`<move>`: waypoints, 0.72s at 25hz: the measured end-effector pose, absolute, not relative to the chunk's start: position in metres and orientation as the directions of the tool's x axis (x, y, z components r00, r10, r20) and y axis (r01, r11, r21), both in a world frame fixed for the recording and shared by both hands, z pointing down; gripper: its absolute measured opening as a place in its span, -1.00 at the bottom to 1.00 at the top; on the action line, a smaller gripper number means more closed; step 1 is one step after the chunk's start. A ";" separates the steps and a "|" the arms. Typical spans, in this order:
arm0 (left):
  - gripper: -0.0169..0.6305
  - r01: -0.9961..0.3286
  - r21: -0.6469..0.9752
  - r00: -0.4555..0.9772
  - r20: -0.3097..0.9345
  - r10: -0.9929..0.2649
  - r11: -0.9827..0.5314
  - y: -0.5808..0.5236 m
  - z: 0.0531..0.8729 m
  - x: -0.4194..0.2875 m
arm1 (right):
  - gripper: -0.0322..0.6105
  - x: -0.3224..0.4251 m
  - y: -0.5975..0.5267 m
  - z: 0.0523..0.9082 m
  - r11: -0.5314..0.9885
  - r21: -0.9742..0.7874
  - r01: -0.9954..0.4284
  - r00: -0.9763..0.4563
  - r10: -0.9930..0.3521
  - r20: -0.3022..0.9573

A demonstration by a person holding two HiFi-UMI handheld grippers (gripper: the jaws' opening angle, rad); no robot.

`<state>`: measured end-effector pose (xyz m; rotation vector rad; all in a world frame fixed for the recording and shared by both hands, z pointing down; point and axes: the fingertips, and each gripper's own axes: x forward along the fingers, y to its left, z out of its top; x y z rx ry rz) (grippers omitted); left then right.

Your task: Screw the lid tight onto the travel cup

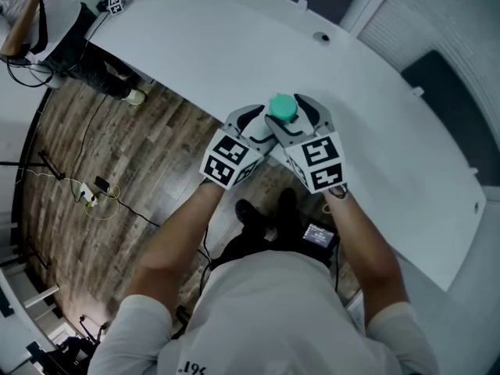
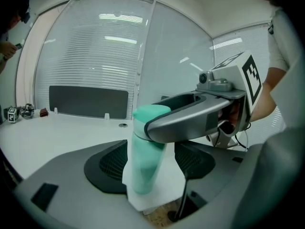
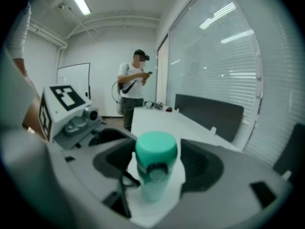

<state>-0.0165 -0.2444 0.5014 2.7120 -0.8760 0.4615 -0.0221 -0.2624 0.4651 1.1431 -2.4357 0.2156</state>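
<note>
A mint-green travel cup (image 1: 282, 108) with its lid (image 3: 156, 149) on stands upright at the white table's near edge. My left gripper (image 1: 251, 123) reaches in from the left, and its jaws are open around the cup body (image 2: 144, 168), with white table showing on both sides. My right gripper (image 1: 301, 114) comes from the right at lid height, open, its jaws straddling the lid with a narrow gap each side. In the left gripper view, one right finger (image 2: 190, 116) crosses in front of the cup just under the lid (image 2: 150, 112). The left gripper's marker cube (image 3: 64, 101) shows in the right gripper view.
The curved white table (image 1: 234, 45) stretches away, with a round hole (image 1: 321, 37) and small objects at its far end (image 1: 117, 2). Wood floor with cables (image 1: 94, 194) lies just behind the cup. A person (image 3: 136, 87) stands by the table's far end.
</note>
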 end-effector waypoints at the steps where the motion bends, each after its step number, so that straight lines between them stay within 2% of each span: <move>1: 0.03 -0.600 0.141 0.770 0.370 -0.521 -0.787 -0.244 0.500 -0.017 | 0.06 -0.022 -0.262 0.465 0.644 0.047 -0.764 -0.559 -0.696 0.451; 8: 0.03 -0.595 0.143 0.778 0.351 -0.521 -0.791 -0.244 0.491 -0.021 | 0.06 -0.018 -0.261 0.458 0.626 0.061 -0.777 -0.542 -0.716 0.441; 18: 0.03 -0.577 0.132 0.806 0.257 -0.534 -0.806 -0.245 0.440 -0.035 | 0.05 -0.003 -0.261 0.411 0.574 0.081 -0.815 -0.512 -0.779 0.362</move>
